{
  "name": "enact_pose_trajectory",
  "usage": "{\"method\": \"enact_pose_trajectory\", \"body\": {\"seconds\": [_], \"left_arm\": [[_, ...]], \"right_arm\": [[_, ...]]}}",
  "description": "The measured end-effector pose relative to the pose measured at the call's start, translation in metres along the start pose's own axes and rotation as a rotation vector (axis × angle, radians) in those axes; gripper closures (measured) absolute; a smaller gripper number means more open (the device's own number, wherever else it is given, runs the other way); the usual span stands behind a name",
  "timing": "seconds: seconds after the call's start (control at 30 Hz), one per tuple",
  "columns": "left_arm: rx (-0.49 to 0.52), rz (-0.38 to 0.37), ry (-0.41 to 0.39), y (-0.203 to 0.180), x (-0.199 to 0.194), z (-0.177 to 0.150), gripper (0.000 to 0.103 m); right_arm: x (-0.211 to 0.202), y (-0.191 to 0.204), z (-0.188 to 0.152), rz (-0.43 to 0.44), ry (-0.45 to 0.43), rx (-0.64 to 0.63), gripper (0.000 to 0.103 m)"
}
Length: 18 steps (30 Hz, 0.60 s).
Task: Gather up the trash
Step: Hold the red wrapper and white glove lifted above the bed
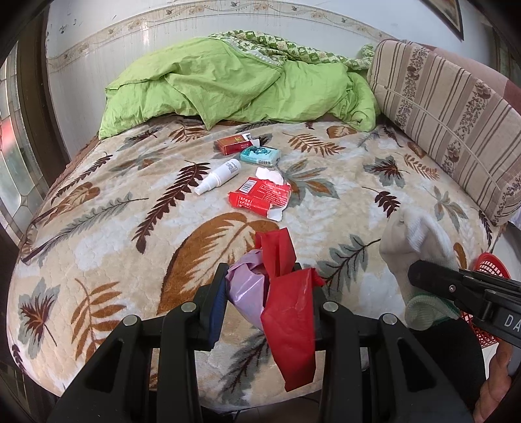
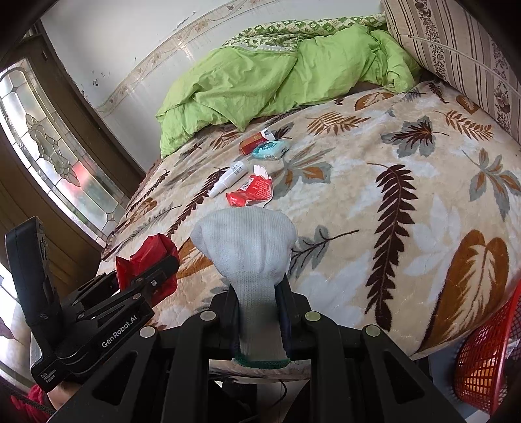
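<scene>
Both views are bright with soft daylight, which comes through the patterned glass door (image 2: 62,156) on the left; its panes glow nearly white. The leaf-print blanket (image 1: 107,234) is evenly lit, with only faint shadows under the small items on it. Fisheye distortion bulges the bed and curves the wall border (image 1: 136,24), and the corners darken to black. Focus is sharp mid-frame; the nearest parts at the bottom edge are slightly soft.

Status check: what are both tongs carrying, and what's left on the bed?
Left tongs shut on plastic bags. Right tongs shut on white glove. Two red packs, white bottle, teal packet on the bed. Red basket right, unobstructed.
</scene>
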<state>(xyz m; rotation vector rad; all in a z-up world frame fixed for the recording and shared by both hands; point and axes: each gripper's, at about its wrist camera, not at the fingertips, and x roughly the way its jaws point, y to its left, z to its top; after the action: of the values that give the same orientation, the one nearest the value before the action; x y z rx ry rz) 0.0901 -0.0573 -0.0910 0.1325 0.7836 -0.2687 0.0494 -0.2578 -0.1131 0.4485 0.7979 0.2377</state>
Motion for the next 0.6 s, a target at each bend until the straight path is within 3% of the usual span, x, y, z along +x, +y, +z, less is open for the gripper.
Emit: {"method": "enact_pose_trajectory", "body": {"seconds": [0.6], "left_arm": [[0.001, 0.002, 0.004, 0.0023, 0.0022, -0.0010, 0.068]], "right_arm": [[0.0027, 0.0031, -0.0015, -0.001, 0.011, 0.005, 0.082]]}}
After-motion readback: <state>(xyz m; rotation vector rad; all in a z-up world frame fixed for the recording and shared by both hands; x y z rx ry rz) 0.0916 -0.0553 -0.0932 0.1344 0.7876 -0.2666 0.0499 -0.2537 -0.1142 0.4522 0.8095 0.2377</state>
